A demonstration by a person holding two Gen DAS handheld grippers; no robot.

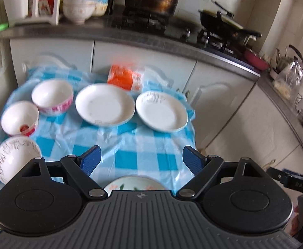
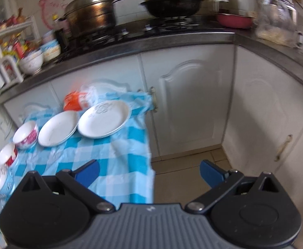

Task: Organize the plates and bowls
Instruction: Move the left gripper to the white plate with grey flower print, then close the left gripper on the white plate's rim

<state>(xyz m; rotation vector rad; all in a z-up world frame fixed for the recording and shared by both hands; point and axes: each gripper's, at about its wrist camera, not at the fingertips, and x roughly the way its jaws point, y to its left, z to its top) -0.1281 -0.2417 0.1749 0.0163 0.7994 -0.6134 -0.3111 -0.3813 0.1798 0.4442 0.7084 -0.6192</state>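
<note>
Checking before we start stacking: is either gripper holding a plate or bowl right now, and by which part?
Nothing is held. The left gripper and right gripper are both open and empty.

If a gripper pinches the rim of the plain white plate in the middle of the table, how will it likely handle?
The plain white plate looks glazed, so probably rigid, slick and breakable. Its shallow rim likely gives little to pinch. It lies on a wrinkled plastic tablecloth, so a push may drag the cloth along.
</note>
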